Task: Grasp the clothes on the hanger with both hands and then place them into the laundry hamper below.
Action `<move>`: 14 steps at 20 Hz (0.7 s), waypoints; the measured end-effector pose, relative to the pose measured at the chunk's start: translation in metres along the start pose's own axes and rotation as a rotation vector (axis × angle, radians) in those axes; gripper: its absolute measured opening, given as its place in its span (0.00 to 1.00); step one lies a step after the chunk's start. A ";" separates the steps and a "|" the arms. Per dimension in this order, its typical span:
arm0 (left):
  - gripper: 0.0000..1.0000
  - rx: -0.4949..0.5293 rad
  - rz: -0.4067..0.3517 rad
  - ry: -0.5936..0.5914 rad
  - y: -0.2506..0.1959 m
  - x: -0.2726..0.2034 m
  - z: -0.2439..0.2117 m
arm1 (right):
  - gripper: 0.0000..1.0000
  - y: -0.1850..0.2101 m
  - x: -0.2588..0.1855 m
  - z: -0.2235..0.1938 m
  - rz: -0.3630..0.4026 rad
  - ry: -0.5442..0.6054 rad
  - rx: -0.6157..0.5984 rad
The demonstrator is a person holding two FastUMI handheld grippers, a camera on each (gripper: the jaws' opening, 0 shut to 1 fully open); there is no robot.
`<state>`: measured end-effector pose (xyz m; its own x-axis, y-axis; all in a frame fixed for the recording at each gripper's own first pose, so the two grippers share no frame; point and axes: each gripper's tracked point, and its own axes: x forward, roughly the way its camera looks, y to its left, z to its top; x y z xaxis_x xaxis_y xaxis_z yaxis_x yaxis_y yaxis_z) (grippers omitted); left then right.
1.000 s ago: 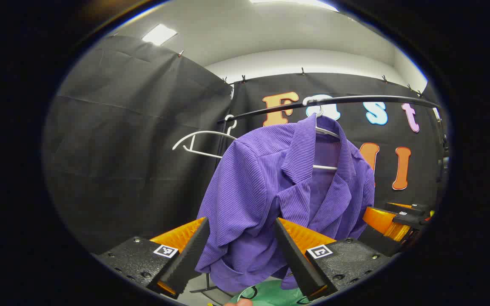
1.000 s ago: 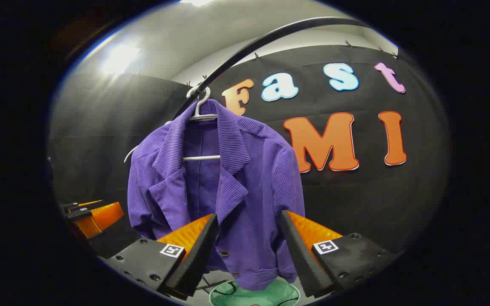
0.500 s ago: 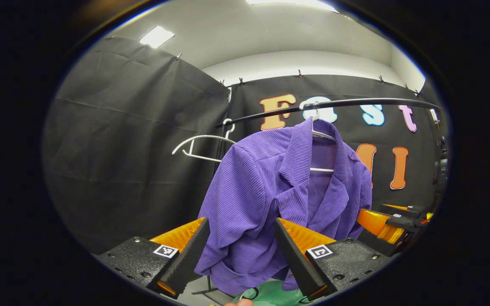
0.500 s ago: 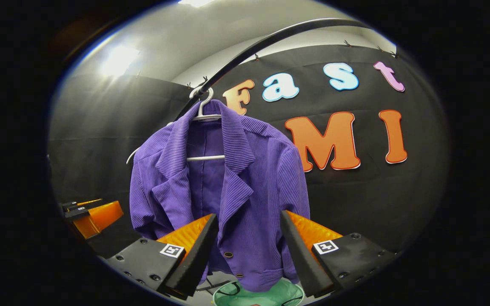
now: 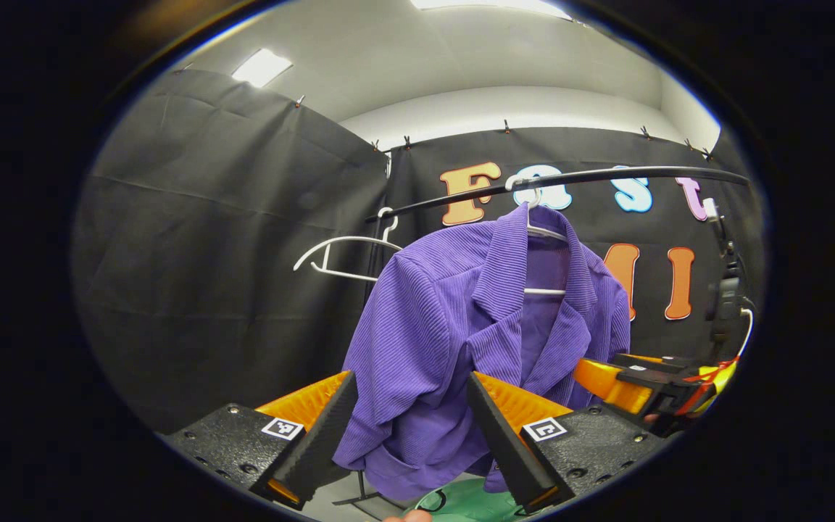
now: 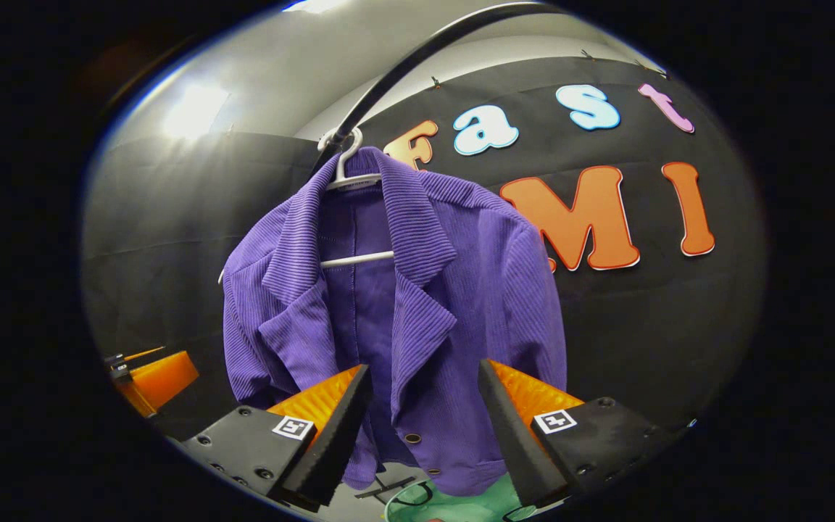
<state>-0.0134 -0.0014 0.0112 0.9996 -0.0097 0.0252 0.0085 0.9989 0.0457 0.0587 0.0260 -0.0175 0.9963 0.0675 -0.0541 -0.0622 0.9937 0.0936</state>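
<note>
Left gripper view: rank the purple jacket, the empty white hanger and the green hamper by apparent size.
1. purple jacket, plainly largest.
2. empty white hanger.
3. green hamper, though mostly cut off, so its rank is unsure.

Staged recording booth, not a real home.
Black cloth walls [image 5: 229, 239] are hanging from small clips [image 5: 507, 126] along the top edge and closing off the corner, with a plain white wall and ceiling [image 5: 461, 65] showing above them and flat panel lights [image 5: 262, 67] glowing overhead. A black garment rail [image 5: 606, 175] is running across in front of the cloth, carrying a purple jacket [image 5: 454, 341] on a white hanger [image 6: 349, 170] plus one bare white hanger [image 5: 345, 254]. A green laundry hamper [image 6: 454, 504] is sitting on the pale floor under the jacket. Laundry props only, so this is looking like a data-collection set.
</note>
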 end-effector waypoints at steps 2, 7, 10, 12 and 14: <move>0.91 0.005 0.015 -0.003 0.005 -0.004 0.002 | 0.95 0.006 0.018 0.003 -0.009 -0.015 0.015; 0.91 0.002 0.063 0.005 0.016 -0.014 0.001 | 1.00 0.003 0.058 -0.007 -0.124 -0.054 -0.062; 0.91 0.000 0.081 0.005 0.021 -0.018 0.001 | 0.89 -0.019 0.078 -0.022 -0.175 -0.020 -0.088; 0.91 -0.001 0.078 0.002 0.021 -0.020 0.001 | 0.92 -0.030 0.081 -0.026 -0.156 0.009 -0.042; 0.92 -0.007 0.057 -0.004 0.012 -0.018 0.002 | 0.60 -0.038 0.074 -0.024 -0.095 0.022 0.040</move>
<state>-0.0310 0.0111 0.0132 0.9984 0.0468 0.0313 -0.0479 0.9982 0.0371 0.1333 -0.0045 -0.0494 0.9960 -0.0246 -0.0864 0.0355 0.9914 0.1263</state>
